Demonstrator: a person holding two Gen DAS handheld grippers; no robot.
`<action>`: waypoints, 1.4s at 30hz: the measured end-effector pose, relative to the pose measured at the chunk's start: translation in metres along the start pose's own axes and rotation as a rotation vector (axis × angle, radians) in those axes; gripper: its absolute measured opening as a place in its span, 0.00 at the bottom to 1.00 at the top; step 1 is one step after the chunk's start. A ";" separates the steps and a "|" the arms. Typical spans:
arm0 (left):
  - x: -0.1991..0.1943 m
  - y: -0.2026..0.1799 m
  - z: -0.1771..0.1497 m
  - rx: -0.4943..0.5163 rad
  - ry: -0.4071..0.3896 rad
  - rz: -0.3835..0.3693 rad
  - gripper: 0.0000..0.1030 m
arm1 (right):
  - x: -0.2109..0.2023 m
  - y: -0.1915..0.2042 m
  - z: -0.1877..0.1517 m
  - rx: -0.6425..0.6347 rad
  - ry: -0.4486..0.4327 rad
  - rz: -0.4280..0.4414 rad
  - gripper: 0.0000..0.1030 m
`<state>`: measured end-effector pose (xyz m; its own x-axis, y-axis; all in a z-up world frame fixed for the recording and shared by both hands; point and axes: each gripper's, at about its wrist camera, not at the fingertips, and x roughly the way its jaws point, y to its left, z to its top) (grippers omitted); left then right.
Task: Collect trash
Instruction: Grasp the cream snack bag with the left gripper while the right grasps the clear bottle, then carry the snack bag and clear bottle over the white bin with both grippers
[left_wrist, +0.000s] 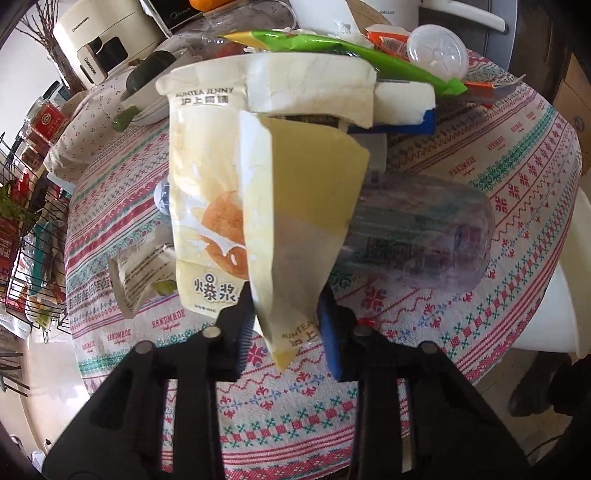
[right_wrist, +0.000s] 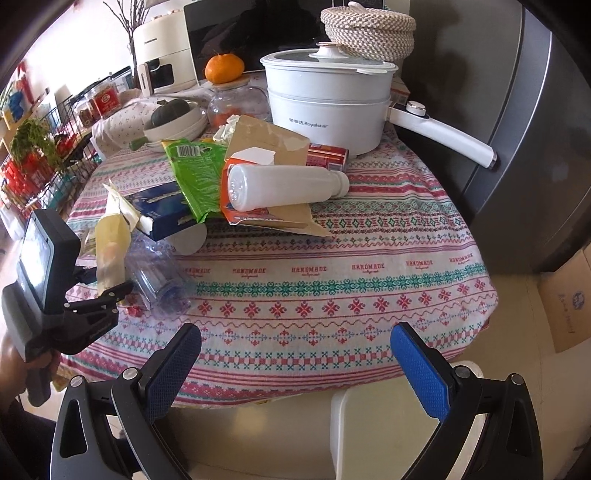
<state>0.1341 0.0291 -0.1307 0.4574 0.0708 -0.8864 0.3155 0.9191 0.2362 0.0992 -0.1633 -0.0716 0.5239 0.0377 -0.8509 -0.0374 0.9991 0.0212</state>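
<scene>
**Left hand-held gripper takes the yellow paper bag**

Our left hand-held gripper (left_wrist: 286, 325) has its two blue pads closed on the lower corner of the yellow paper bag (left_wrist: 295, 206), so we are gripping it. No earlier view is on hand, so we say nothing of how it got there. Our hand (right_wrist: 14, 365) under it points the tool steeply down at the worktop (right_wrist: 332, 288). The bag stands tilted over the clear plastic bottle (left_wrist: 417, 229), which lies on its side just behind it. Beyond the bag lie the blue box (right_wrist: 162, 206), the green wrapper (right_wrist: 195, 177) and the white bottle (right_wrist: 284, 186), heaped together and well apart from our grip.

Our right hand-held gripper (right_wrist: 295, 354) hangs wide open and empty over the worktop's near edge, angled downward.

We judge the step in hand to be the pickup of the bag. Next we would lift it clear without dragging the bottle along, then carry it to a bin, which we cannot see here.
</scene>
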 end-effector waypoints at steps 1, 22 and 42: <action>-0.003 0.004 -0.001 -0.018 -0.006 -0.004 0.29 | 0.001 0.002 0.000 -0.002 0.004 0.010 1.00; -0.062 0.100 -0.038 -0.410 -0.123 -0.198 0.17 | 0.046 0.152 0.044 -0.369 0.063 0.256 0.78; -0.059 0.132 -0.052 -0.489 -0.116 -0.233 0.17 | 0.148 0.222 0.063 -0.568 0.184 0.048 0.63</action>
<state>0.1057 0.1660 -0.0677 0.5185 -0.1741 -0.8372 0.0092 0.9801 -0.1982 0.2226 0.0654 -0.1600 0.3566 0.0277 -0.9338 -0.5333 0.8267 -0.1792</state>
